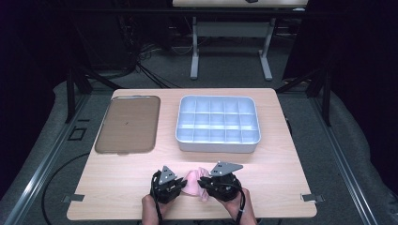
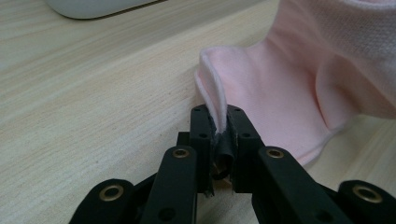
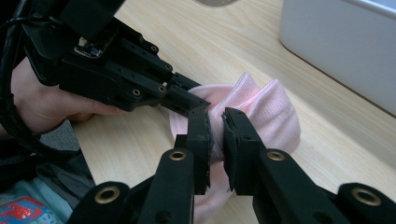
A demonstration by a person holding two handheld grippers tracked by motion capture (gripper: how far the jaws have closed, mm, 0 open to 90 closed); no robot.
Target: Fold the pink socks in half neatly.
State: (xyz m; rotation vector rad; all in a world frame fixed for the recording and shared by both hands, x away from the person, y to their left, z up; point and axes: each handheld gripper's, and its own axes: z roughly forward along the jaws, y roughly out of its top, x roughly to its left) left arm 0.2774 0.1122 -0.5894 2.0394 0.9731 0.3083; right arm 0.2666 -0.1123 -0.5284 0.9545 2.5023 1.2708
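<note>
Pink sock (image 1: 194,184) at the near edge of the wooden table (image 1: 117,173), between the two grippers, partly lifted off the surface and bunched.

Left gripper (image 1: 174,183) at the sock's left side; jaws closed almost fully on a thin fold of the sock's hem. Same seen in the left gripper view: hem edge (image 2: 215,100) standing upright out of the pinch, rest of the sock (image 2: 280,102) spread to the right, one part resting on the table (image 2: 93,93), another part raised at upper right.

Right gripper (image 1: 204,182) at the sock's right side; jaws likewise nearly closed, clamped on a bunch of the pink fabric. In the right gripper view: fabric (image 3: 266,116) squeezed between the two black pads, ribbed folds rising beyond them, left gripper (image 3: 189,100) gripping the sock's far edge, person's hand (image 3: 42,105) behind it.

Grey divided organiser tray (image 1: 218,124) farther back on the table, right of centre, well apart from the sock; compartments bare. Brown flat tray (image 1: 127,124) beside it to the left, near the table's left edge. Both grippers held close together, sock stretched slightly between them.
</note>
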